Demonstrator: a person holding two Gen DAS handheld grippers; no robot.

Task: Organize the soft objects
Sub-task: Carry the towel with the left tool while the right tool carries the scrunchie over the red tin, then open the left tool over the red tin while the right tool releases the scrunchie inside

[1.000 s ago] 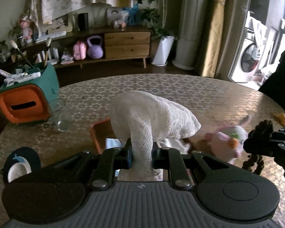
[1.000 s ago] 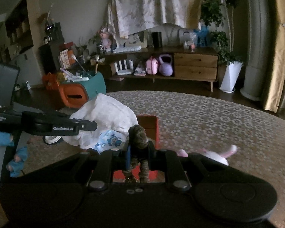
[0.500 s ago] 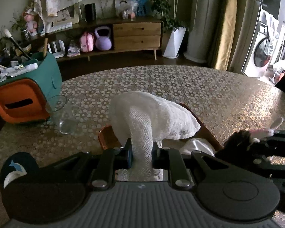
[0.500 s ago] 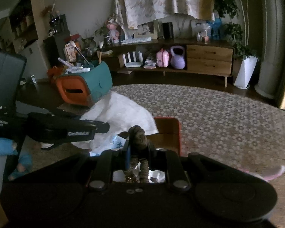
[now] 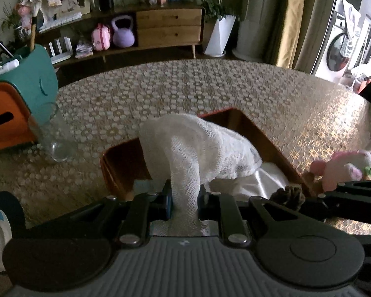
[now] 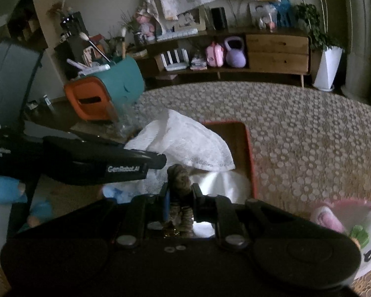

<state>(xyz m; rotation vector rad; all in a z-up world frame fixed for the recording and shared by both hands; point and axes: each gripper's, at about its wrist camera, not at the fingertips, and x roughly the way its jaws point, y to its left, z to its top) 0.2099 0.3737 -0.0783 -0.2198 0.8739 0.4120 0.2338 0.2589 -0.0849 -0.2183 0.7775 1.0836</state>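
Observation:
My left gripper (image 5: 184,201) is shut on a white mesh cloth (image 5: 197,148) and holds it draped over an orange-rimmed wooden tray (image 5: 257,128). The cloth (image 6: 185,141) and tray (image 6: 247,148) also show in the right wrist view. A shiny white fabric (image 5: 267,178) lies in the tray under the cloth. My right gripper (image 6: 180,193) is shut on a brown knitted toy (image 6: 179,175), held over the tray's near end; the toy also shows in the left wrist view (image 5: 288,195). A pink and white bunny plush (image 5: 346,165) lies on the table right of the tray.
A teal and orange box (image 5: 17,104) with brushes and a clear glass (image 5: 54,138) stand at the table's left. A blue patterned cloth (image 6: 118,193) lies near the tray. A dark round item (image 5: 0,217) sits at the near left edge.
Both grippers have moved forward and down over the tray, bringing the mesh cloth and the brown toy closer to it. The right gripper now sits just right of the left one.

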